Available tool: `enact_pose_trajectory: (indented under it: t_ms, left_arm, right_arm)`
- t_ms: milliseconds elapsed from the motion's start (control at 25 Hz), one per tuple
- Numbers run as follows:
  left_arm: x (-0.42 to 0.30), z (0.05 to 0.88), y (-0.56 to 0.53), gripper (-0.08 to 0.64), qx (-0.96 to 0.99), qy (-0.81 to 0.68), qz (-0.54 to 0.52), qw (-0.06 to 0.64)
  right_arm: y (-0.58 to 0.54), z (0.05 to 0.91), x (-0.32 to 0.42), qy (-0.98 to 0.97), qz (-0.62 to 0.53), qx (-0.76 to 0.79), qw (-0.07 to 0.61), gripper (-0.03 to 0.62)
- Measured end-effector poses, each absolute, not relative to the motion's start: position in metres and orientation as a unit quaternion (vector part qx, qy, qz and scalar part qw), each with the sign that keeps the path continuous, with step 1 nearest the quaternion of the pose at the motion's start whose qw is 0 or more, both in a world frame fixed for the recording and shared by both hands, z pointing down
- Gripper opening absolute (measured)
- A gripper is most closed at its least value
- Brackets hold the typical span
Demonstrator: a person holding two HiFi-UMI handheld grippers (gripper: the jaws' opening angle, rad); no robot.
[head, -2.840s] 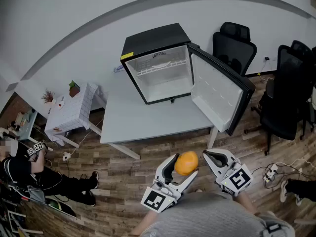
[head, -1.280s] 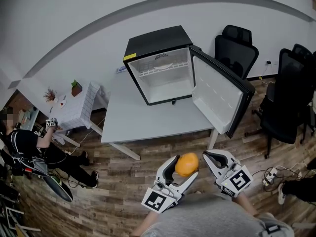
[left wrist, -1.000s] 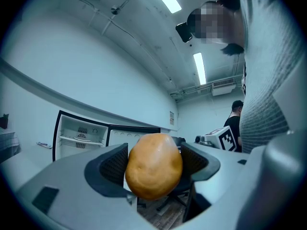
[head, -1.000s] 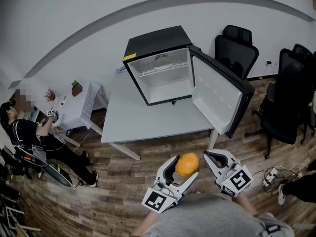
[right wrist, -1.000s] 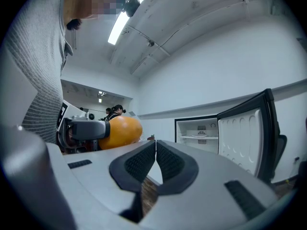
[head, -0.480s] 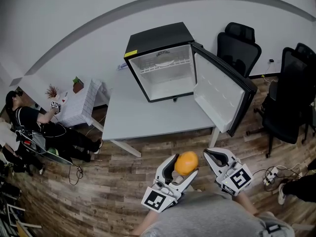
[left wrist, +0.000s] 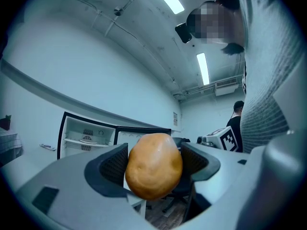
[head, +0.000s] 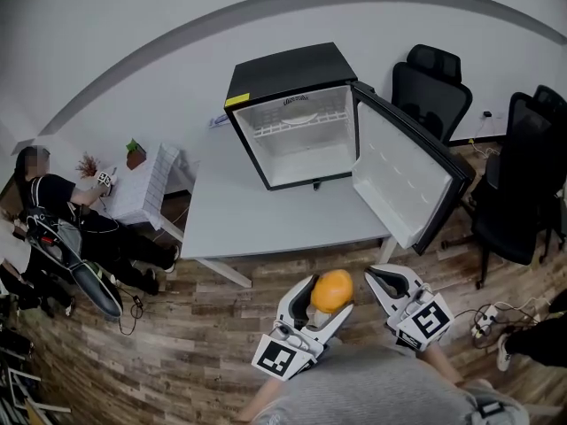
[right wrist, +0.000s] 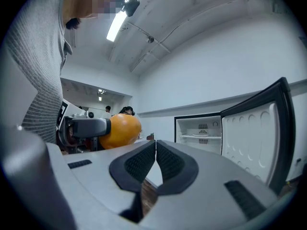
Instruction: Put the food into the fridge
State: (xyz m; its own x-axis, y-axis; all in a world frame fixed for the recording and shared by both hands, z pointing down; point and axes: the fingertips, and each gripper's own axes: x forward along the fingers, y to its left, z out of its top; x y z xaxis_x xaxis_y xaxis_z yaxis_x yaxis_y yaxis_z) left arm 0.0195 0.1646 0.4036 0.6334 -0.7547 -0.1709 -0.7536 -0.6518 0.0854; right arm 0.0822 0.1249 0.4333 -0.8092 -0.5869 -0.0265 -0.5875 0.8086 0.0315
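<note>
Holding: left gripper (head: pixel 329 297) fingers still clamped on orange (left wrist: pixel 153 164), over the floor, short of desk (head: pixel 266 215)
Right gripper (right wrist: pixel 156 150): fingers together, unchanged
Fridge (head: pixel 283 65): open on the desk, shifted slightly in view
Bystander (head: pixel 53 202): moved up-frame

A pale grey table (head: pixel 266 220) stands on a wood-plank floor (head: pixel 195 326), its far edge close to a plain white wall (head: pixel 133 51). Two black office chairs stand to the right of the table: one (head: pixel 431 91) by its far right corner near the wall, the other (head: pixel 523 175) further out to the right. Left of the table is a small white side table (head: pixel 142 189) with a little potted plant (head: pixel 134 154) on it. Further left of the table, a person in dark clothes (head: pixel 62 211) sits low on the floor. Off the table's near right corner, a white power strip (head: pixel 485 319) lies among cables. Above the table, long strip lights (left wrist: pixel 203 68) run along the ceiling.
</note>
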Motion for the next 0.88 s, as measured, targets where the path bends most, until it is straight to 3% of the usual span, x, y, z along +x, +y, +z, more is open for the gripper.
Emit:
enact_pose_trajectory:
  t_ms: [880]
  left_arm:
    - [-0.072,0.393,0.012,0.354,0.907,-0.406,-0.109,0.006]
  right_arm:
    - [-0.024,0.423,-0.008,0.944,0.021,-0.328,-0.004,0.012]
